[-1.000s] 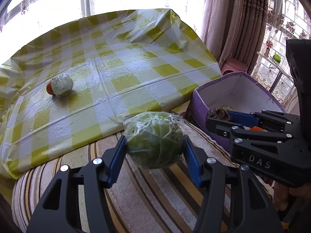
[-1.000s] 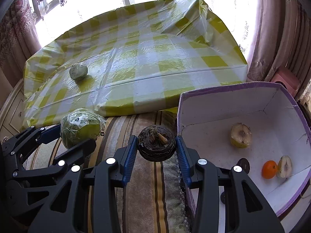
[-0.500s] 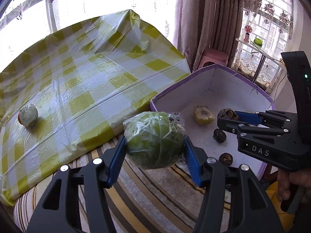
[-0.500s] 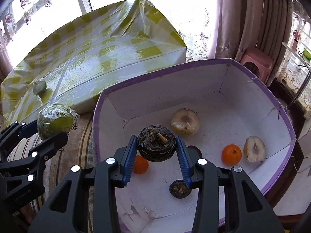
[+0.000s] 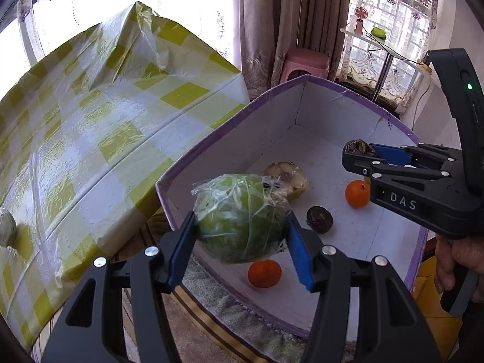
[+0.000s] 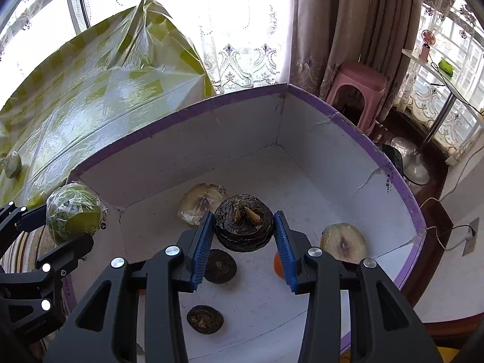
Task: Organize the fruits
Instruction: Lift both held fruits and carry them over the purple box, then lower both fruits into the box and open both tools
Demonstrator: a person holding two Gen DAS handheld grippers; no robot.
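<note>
My left gripper [image 5: 240, 236] is shut on a green round fruit wrapped in clear film [image 5: 239, 217], held over the near left corner of a white box with a purple rim [image 5: 230, 121]. My right gripper [image 6: 243, 236] is shut on a dark brown ridged fruit [image 6: 243, 222], hanging above the middle of the box [image 6: 181, 112]. In the box lie two oranges [image 5: 264, 273] [image 5: 357, 193], dark fruits [image 6: 220, 265] [image 6: 205, 319] and pale wrapped halves [image 6: 201, 202] [image 6: 343, 242]. The left gripper with its green fruit [image 6: 74, 213] shows at the left of the right wrist view.
A table under a yellow-and-white checked plastic cloth [image 5: 90, 127] stands left of the box, with another wrapped fruit [image 5: 6, 230] on it. A striped rug [image 5: 193, 326] lies below. A pink stool [image 6: 357, 90], curtains and a lamp stand are behind the box.
Both grippers have swung right from over the rug to above the box, each keeping its fruit. The table has slid to the left of both views.
</note>
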